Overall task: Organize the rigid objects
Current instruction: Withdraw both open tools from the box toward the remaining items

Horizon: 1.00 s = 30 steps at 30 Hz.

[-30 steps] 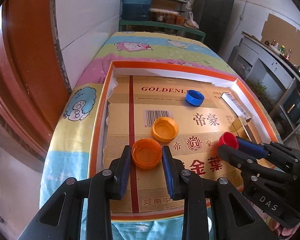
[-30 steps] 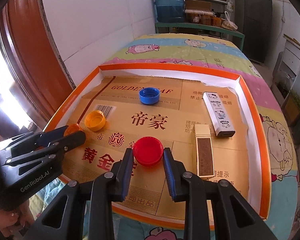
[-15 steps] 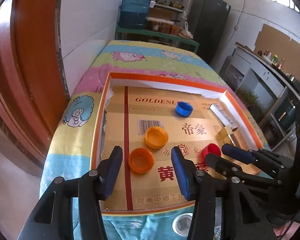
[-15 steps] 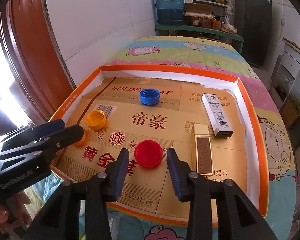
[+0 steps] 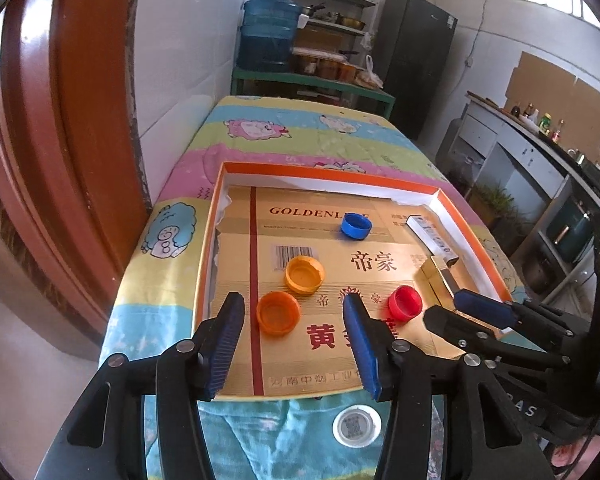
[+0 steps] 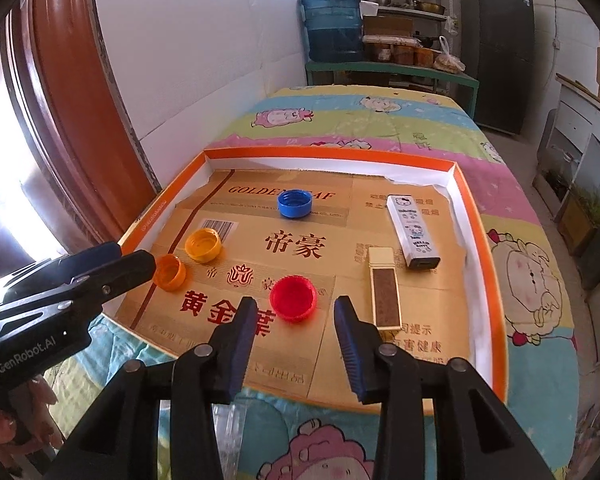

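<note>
An orange-rimmed cardboard tray (image 5: 332,171) (image 6: 328,156) holds several bottle caps. My left gripper (image 5: 292,308) is open and empty, just behind the orange cap (image 5: 279,313) (image 6: 169,272). A yellow-orange cap (image 5: 304,275) (image 6: 203,245) and a blue cap (image 5: 355,225) (image 6: 294,203) lie farther in. My right gripper (image 6: 296,312) is open and empty, just behind the red cap (image 6: 293,298) (image 5: 405,302). A gold box (image 6: 385,288) and a white Hello Kitty box (image 6: 412,232) lie at the right.
The tray sits on a table with a cartoon-print cloth (image 6: 364,116). A white wall and a brown door frame (image 5: 60,120) stand at the left. A shelf with a blue water jug (image 6: 332,28) is behind the table.
Both grippers opened, let go of the orange and red caps, and pulled back and up. The caps stay on the tray floor.
</note>
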Each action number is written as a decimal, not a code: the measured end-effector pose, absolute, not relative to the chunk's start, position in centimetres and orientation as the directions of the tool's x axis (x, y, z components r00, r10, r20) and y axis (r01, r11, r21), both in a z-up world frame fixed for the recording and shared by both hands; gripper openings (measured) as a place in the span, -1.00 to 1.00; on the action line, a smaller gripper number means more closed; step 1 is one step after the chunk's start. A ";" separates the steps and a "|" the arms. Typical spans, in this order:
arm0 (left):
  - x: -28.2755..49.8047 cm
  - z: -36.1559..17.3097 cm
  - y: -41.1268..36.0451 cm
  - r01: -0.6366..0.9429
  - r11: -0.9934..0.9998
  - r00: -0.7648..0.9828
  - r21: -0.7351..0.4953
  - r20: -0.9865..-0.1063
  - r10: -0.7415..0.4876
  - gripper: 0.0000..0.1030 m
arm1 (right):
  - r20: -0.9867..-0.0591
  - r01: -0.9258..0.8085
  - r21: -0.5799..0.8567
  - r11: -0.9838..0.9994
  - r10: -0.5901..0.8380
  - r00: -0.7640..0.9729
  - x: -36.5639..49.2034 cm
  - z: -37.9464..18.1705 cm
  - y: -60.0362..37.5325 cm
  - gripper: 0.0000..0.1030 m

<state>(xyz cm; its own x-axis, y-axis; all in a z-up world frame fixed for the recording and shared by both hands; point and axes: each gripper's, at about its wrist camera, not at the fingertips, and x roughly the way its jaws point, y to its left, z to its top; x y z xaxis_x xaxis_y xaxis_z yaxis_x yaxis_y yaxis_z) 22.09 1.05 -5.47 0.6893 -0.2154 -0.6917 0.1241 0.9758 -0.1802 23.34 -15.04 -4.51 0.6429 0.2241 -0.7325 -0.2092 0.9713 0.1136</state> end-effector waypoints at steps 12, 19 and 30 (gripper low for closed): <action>20.7 -4.7 0.5 0.146 0.976 0.691 -0.158 -0.690 -0.215 0.19 | -0.721 -0.204 0.123 0.971 0.229 0.654 21.3 -3.5 -15.4 -0.22; 19.9 -4.4 0.5 0.150 0.977 0.695 -0.153 -0.686 -0.215 0.19 | -0.716 -0.200 0.128 0.972 0.230 0.660 20.5 -3.0 -15.8 -0.22; 19.3 -4.1 1.3 0.113 0.983 0.712 -0.147 -0.678 -0.183 0.29 | -0.715 -0.196 0.135 0.971 0.232 0.660 19.9 -2.9 -16.0 -0.22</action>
<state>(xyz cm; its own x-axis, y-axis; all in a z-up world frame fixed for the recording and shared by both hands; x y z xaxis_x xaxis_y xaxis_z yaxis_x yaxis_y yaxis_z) 19.30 1.29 -4.05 0.7123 -0.1829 -0.6777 0.1127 0.9827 -0.1467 19.94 -16.04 -2.86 0.6599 0.2320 -0.7146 -0.1956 0.9714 0.1348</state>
